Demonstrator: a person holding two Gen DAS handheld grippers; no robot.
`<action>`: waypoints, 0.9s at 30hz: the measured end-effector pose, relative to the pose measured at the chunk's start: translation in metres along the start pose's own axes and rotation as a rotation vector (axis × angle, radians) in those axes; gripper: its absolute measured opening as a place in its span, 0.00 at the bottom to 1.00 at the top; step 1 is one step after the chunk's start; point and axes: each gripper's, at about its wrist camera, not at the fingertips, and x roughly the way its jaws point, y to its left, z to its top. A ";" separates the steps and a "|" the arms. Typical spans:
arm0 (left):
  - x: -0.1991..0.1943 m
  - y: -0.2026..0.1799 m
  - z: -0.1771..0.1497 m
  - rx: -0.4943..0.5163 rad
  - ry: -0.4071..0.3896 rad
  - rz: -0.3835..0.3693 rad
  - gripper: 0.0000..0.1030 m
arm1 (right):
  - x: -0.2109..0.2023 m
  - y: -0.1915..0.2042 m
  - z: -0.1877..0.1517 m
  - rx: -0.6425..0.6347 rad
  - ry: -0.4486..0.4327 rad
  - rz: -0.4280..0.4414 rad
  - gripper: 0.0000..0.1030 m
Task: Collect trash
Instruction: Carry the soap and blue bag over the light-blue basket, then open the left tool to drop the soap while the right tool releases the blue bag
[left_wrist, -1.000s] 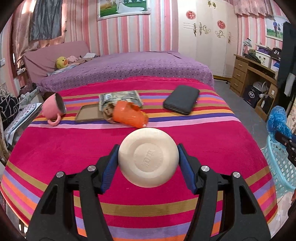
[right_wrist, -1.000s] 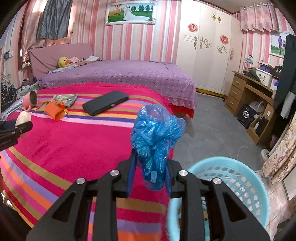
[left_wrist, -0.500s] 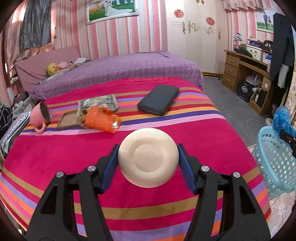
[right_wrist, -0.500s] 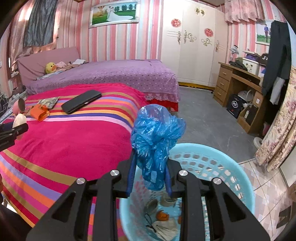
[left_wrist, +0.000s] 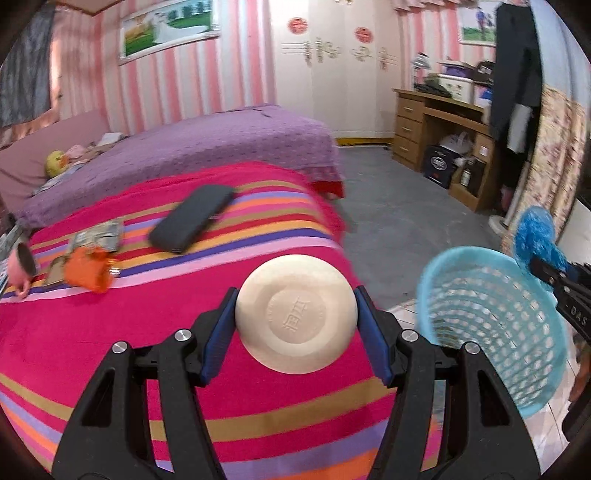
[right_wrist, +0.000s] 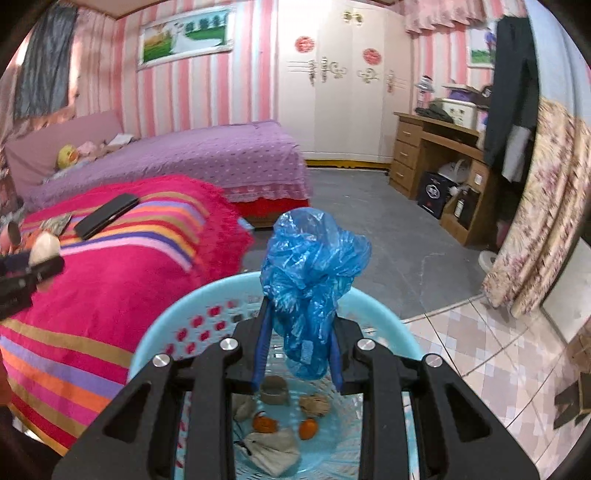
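Hanging directly above the open mouth of the light-blue laundry-style basket (right_wrist: 207, 295), the crumpled blue plastic bag (right_wrist: 310, 273) is the thing the coming move turns on; it is pinched between the two blue pads of the right gripper (right_wrist: 301, 350), with its bulk standing up above the fingertips and a short tail drooping below them toward the basket floor; its long axis therefore runs roughly upright, along the line of a fall; in judgement, spreading the jaws should be enough to let it drop inside, where some scraps and two small orange pieces already lie.

The second thing, a round cream-coloured soap-like disc (left_wrist: 295, 314), is clamped by its rim in the left gripper (left_wrist: 295, 317), whose jaws are pressed on its two opposite edges; its flat stamped face looks toward the camera, and being round it has no long axis to speak of; it sits over the edge of the striped red blanket (left_wrist: 110, 332), and the basket (left_wrist: 491, 332) lies to its right and a little beyond, near but not below it.

So the right hand is the nearer one to the basket; the left must, in judgement, travel rightward before it can release.
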 end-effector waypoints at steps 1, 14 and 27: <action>0.001 -0.008 -0.001 0.009 0.002 -0.008 0.59 | -0.002 -0.010 -0.002 0.021 -0.006 -0.005 0.26; 0.030 -0.105 -0.007 0.058 0.062 -0.116 0.59 | -0.008 -0.058 -0.021 0.102 -0.040 -0.048 0.26; 0.032 -0.122 0.001 0.123 0.028 -0.095 0.85 | -0.011 -0.061 -0.025 0.112 -0.056 -0.051 0.26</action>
